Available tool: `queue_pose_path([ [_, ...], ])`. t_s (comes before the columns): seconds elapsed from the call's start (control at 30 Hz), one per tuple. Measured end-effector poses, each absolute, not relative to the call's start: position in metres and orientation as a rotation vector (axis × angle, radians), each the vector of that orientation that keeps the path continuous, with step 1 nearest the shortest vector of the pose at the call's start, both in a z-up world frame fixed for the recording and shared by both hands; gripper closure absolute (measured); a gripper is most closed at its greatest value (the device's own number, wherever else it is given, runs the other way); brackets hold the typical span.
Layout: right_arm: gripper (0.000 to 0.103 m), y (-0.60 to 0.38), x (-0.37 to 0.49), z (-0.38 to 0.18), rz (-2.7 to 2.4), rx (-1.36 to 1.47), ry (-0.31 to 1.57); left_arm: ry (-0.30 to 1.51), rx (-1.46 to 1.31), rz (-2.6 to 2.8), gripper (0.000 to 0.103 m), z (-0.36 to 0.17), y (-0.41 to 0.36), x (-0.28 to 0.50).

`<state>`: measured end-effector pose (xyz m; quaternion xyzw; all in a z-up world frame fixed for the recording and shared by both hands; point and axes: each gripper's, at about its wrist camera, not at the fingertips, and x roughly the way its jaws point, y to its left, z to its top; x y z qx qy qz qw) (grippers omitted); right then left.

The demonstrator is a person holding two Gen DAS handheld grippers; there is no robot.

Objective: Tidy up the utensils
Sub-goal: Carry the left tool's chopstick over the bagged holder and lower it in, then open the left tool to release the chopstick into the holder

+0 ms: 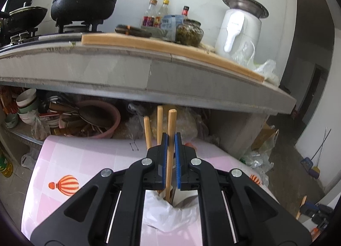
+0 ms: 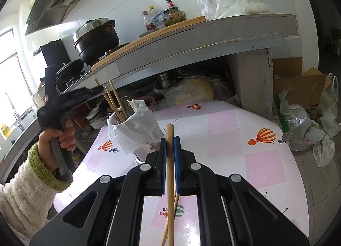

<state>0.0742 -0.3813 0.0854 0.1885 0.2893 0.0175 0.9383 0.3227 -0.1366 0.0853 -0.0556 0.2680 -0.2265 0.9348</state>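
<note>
Two grippers are working at a pink checked worktop (image 2: 223,118) printed with hot-air balloons, set in front of a concrete kitchen counter (image 1: 127,69). In the left wrist view the left gripper (image 1: 170,139) is closing its blue-lined jaws on one wooden chopstick (image 1: 171,131), which is standing nearly upright with its lower end going down into a cup lined with a white plastic bag (image 1: 168,214) directly below the jaws. Two more chopsticks (image 1: 153,126) are rising from the same cup just beside the pinched one, to its left. In the right wrist view the right gripper (image 2: 169,140) is pinching a pair of chopsticks (image 2: 169,160) between its jaws; their tips are poking up just past the fingertips (image 2: 163,146), and their lower ends are crossing above the worktop near the bottom edge. That view is also showing the bag-lined cup (image 2: 132,131) standing on the worktop toward its left side, holding several chopsticks and a pale spoon, with the left gripper (image 2: 93,92) reaching over it, gripped by a hand (image 2: 57,137) in a fleecy cream sleeve with a green cuff. On the counter, a black lidded pot (image 1: 85,1), sauce bottles (image 1: 157,15) and a white appliance (image 1: 240,28) are sitting behind a wooden board (image 1: 170,48).
</note>
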Motion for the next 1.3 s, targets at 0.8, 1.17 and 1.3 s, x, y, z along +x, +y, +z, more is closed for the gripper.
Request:
queue_pose_path([
  [0.8, 0.096, -0.383, 0.073, 0.083, 0.036, 0.392, 0.590, 0.616, -0.085, -0.414, 0.097, 0.055, -0.125, 0.311],
  [1.17, 0.096, -0.383, 0.071, 0.083, 0.034, 0.395, 0.585, 0.601, -0.080, -0.420, 0.063, 0.060, -0.116, 0.290],
  [1.3, 0.096, -0.383, 0.071, 0.083, 0.034, 0.396, 0.582, 0.584, -0.070, -0.422, 0.044, 0.064, -0.111, 0.275],
])
